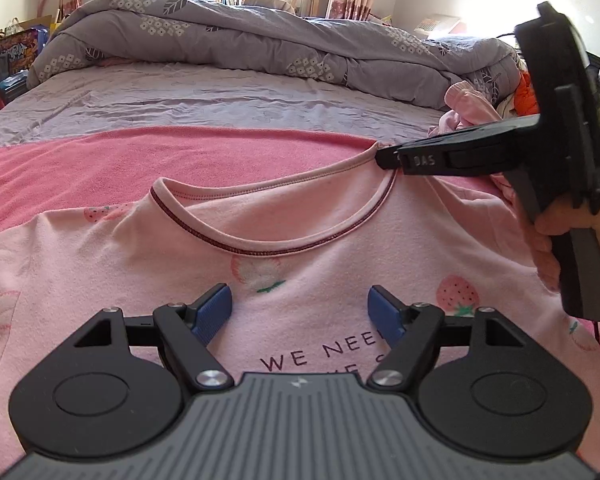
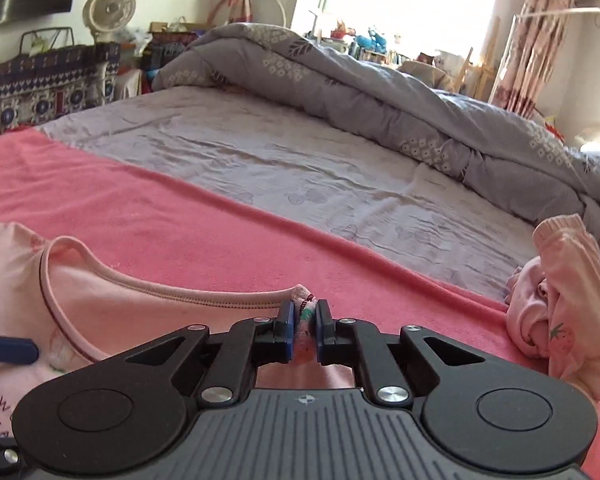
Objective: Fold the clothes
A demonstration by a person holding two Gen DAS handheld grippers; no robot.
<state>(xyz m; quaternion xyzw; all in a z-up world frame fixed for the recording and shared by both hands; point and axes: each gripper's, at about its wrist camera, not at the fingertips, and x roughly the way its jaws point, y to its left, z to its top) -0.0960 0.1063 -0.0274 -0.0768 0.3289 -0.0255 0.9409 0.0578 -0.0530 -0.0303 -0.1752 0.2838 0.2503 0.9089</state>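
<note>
One pink shirt [image 1: 284, 292] printed "WE NEE…" lies spread under your left claw [image 1: 300, 312], whose jaws are released. Your right claw [image 2: 304, 330] is clenched on the shirt's collar [image 2: 172, 288]. One crumpled garment [image 2: 560, 304] sits right of it.

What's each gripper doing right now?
Left gripper: open, holding nothing, above the pale pink strawberry-print shirt.
Right gripper: shut on the shirt's collar edge.
</note>
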